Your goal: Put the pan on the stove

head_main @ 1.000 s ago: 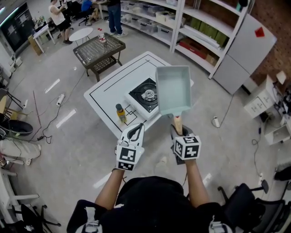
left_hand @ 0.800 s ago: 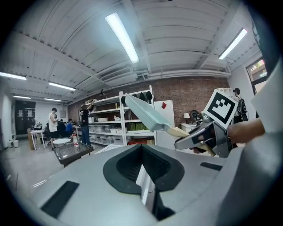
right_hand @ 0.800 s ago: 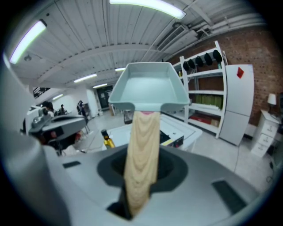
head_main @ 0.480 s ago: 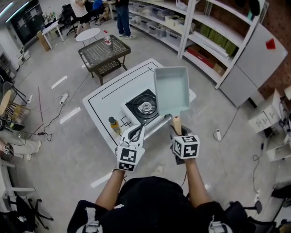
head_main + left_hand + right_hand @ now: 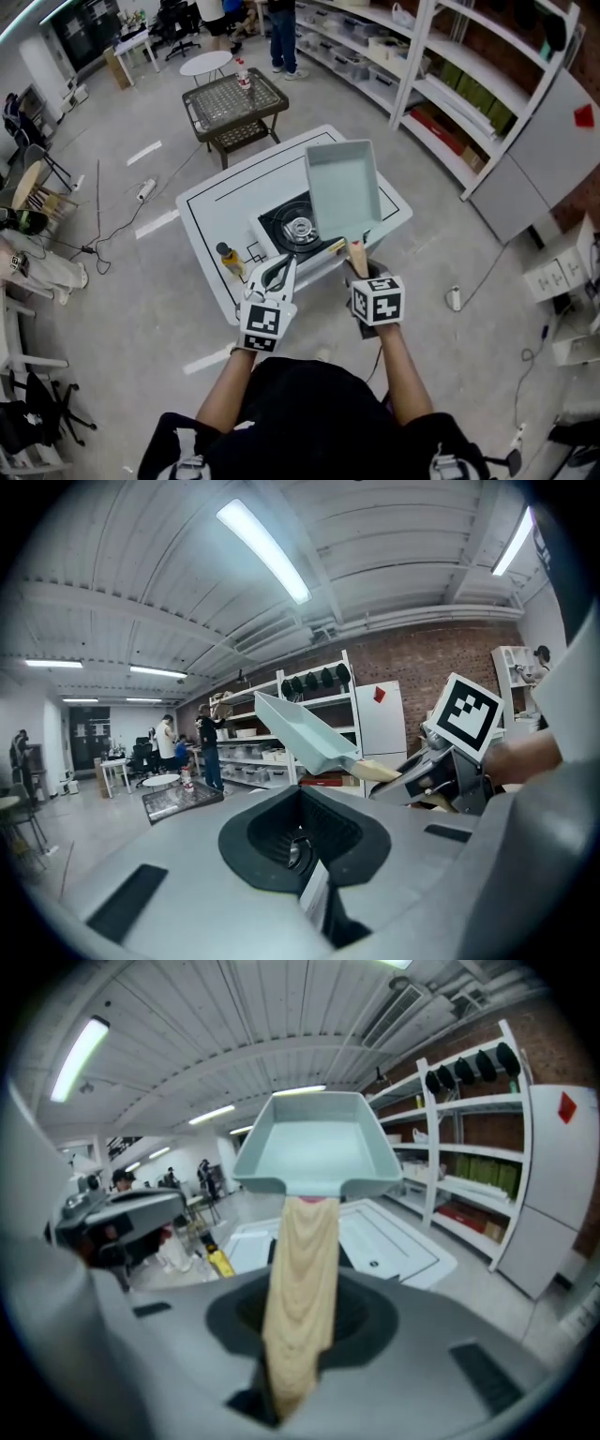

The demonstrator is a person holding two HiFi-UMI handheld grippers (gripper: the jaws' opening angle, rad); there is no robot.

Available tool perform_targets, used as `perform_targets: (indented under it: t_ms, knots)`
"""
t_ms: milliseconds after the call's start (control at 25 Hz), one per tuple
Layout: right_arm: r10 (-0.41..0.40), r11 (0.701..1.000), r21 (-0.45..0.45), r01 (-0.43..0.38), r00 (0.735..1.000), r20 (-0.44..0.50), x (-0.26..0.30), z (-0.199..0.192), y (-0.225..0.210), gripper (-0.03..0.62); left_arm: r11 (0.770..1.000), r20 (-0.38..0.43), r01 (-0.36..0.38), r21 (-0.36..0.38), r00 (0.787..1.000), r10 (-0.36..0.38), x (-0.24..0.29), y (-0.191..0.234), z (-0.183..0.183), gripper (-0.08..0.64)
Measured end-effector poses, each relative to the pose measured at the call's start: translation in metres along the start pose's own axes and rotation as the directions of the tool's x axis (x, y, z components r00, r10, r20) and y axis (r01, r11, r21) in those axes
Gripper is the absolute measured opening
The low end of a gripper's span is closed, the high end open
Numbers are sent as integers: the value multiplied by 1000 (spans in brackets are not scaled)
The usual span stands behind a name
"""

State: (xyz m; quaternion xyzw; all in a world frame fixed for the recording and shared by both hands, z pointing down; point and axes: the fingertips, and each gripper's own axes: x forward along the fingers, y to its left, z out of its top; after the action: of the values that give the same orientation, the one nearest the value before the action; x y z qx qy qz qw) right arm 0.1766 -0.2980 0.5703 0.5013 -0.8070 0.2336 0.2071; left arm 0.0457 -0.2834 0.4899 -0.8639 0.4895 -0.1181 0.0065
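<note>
A pale blue-green rectangular pan (image 5: 342, 190) hangs in the air over the right part of the white table (image 5: 212, 199), partly over the black single-burner stove (image 5: 296, 228). My right gripper (image 5: 360, 270) is shut on its wooden handle (image 5: 357, 254). In the right gripper view the handle (image 5: 300, 1288) runs up from the jaws to the pan (image 5: 315, 1152), whose open side faces the camera. My left gripper (image 5: 275, 274) hangs beside it at the table's near edge, holding nothing, its fingertips meeting. The left gripper view shows the pan (image 5: 302, 729) from the side.
A yellow-capped bottle (image 5: 228, 260) stands on the table's near left corner. Behind the table are a black mesh coffee table (image 5: 230, 101), a small round white table (image 5: 206, 64) and people standing. White shelving (image 5: 450, 84) runs along the right. Cables (image 5: 112, 220) lie on the floor at left.
Both grippers and the held pan have come closer to the table. The pan now overlaps the stove's right side more. The grip on the handle is unchanged.
</note>
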Motion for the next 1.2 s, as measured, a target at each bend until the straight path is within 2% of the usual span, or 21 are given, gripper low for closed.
perform_targets:
  t_ms: [240, 520, 760, 1000, 1200]
  knots:
    - [49, 998, -25, -50, 998, -45, 18, -2, 0, 95, 999, -18, -54, -1, 998, 54, 8, 9, -2, 24]
    - [74, 996, -39, -79, 992, -105, 43, -4, 3, 95, 996, -47, -87, -26, 995, 86, 12, 26, -17, 25]
    - [86, 993, -69, -99, 981, -172, 66, -6, 12, 95, 994, -37, -106, -40, 994, 105, 19, 51, -15, 23]
    - [86, 988, -99, -116, 960, -266, 96, -23, 16, 95, 991, -49, -124, -53, 991, 121, 22, 77, -22, 25]
    - [75, 986, -114, -123, 930, -360, 116, -46, 18, 95, 988, -67, -138, -68, 989, 134, 19, 96, -33, 24]
